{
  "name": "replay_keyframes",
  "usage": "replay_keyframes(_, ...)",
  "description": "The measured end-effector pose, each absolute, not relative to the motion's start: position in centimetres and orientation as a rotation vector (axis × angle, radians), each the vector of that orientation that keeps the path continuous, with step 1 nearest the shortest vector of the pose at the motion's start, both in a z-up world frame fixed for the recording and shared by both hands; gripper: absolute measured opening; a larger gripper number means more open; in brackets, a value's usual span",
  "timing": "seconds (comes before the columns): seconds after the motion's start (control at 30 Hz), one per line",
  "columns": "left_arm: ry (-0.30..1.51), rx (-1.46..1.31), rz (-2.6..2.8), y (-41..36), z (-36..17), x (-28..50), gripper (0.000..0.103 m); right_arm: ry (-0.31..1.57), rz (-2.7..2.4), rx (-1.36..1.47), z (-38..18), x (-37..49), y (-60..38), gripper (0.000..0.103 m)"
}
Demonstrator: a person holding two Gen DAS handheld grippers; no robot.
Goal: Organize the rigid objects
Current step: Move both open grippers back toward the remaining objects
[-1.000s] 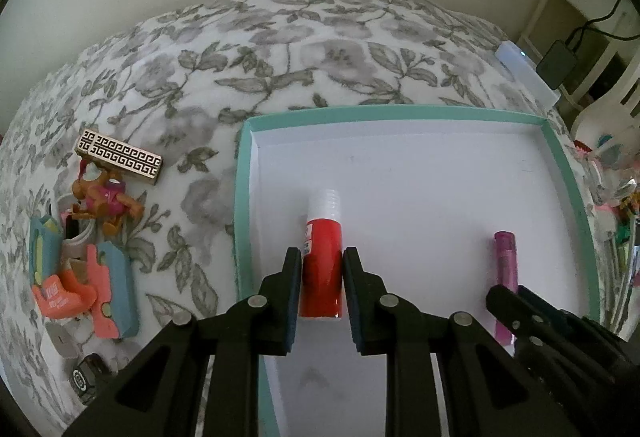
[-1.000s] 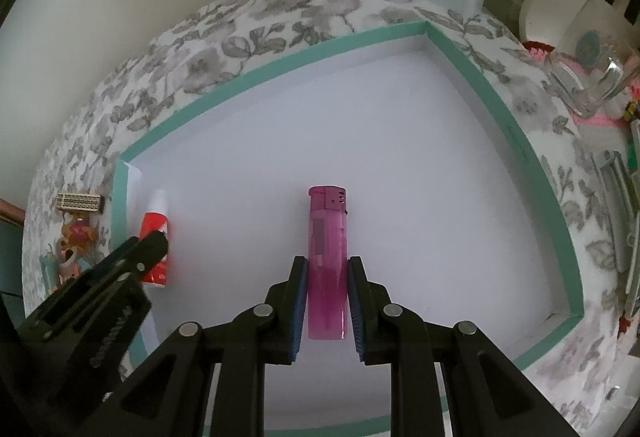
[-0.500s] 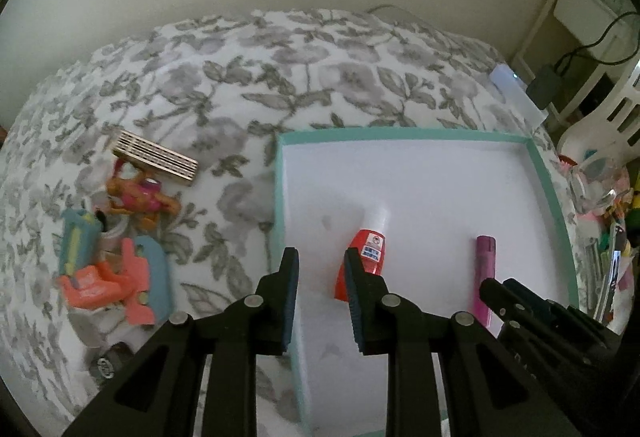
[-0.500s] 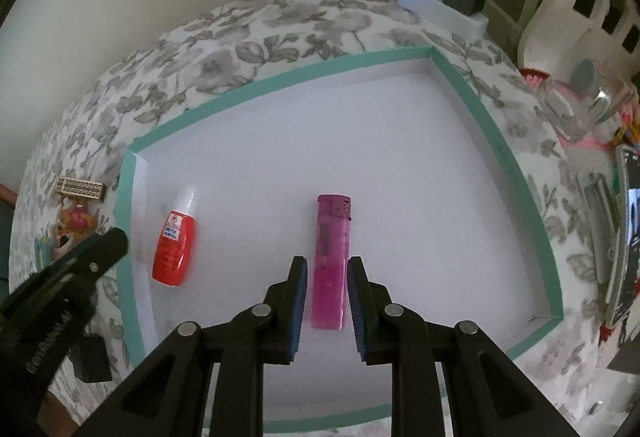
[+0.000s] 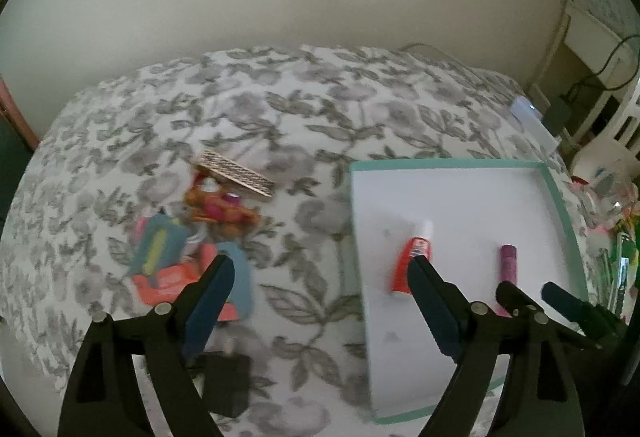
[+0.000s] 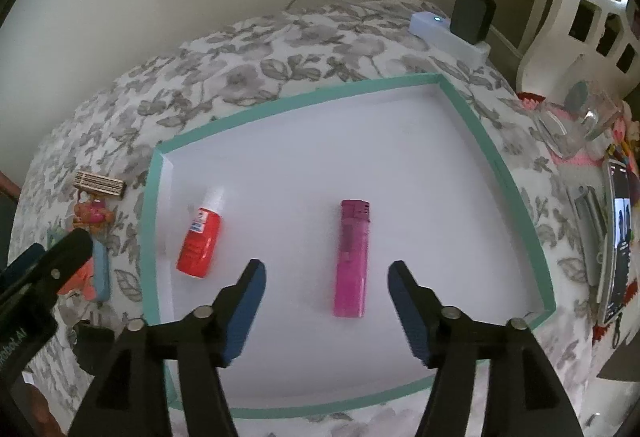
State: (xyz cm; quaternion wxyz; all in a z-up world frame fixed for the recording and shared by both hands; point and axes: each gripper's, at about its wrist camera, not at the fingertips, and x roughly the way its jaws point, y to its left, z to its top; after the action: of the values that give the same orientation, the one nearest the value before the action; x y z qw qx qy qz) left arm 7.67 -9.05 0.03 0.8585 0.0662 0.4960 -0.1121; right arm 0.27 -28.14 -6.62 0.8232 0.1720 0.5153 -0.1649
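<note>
A white tray with a teal rim point(image 6: 188, 135) point(image 5: 560, 197) lies on the flowered cloth. In it lie a red bottle with a white cap point(image 6: 202, 235) point(image 5: 412, 257) and a pink lighter point(image 6: 352, 257) point(image 5: 508, 263). My left gripper point(image 5: 320, 277) is open and empty, raised over the cloth left of the tray. My right gripper point(image 6: 324, 277) is open and empty, with the lighter's near end between its fingertips, apart from them. A heap of small things lies left of the tray: a patterned bar point(image 5: 236, 173), an orange toy figure point(image 5: 220, 211), blue and coral pieces point(image 5: 176, 261).
A black block point(image 5: 226, 383) lies on the cloth near my left fingers. A white power strip with a black charger point(image 6: 452, 31) sits at the far edge. A phone point(image 6: 618, 241), a clear glass point(image 6: 576, 121) and clutter lie right of the tray.
Both grippers opened, let go of the bottle and the lighter in the tray, and pulled back. The left gripper swung left toward the heap of small things.
</note>
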Motion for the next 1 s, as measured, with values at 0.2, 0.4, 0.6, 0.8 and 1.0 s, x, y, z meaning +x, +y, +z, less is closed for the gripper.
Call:
replay_keyframes(0.2,1.007,0.126,-0.159,-5.7,0.6,7.4,0.098,1.079,-0.35,0.333,-6.1,0.4,-26.9,0.092)
replay_keyframes(0.4,1.012,0.077,-0.107,-1.8,1.1,7.8,0.099,1.072,-0.335,0.34,-5.8,0.7,-25.9,0.102)
replay_keyframes(0.6,1.001,-0.032,-0.047,3.0,1.8,8.1,0.103,1.048,-0.312,0.302,-5.3,1.1,-24.3,0.103)
replay_keyframes(0.8,0.972,-0.1,0.019,6.9,2.5,8.2,0.103,0.976,-0.239,0.297,-3.6,1.8,-21.9,0.103)
replay_keyframes(1.0,0.98,-0.127,0.067,10.0,2.7,8.3,0.103,0.93,-0.143,0.301,-2.4,2.8,-18.7,0.103)
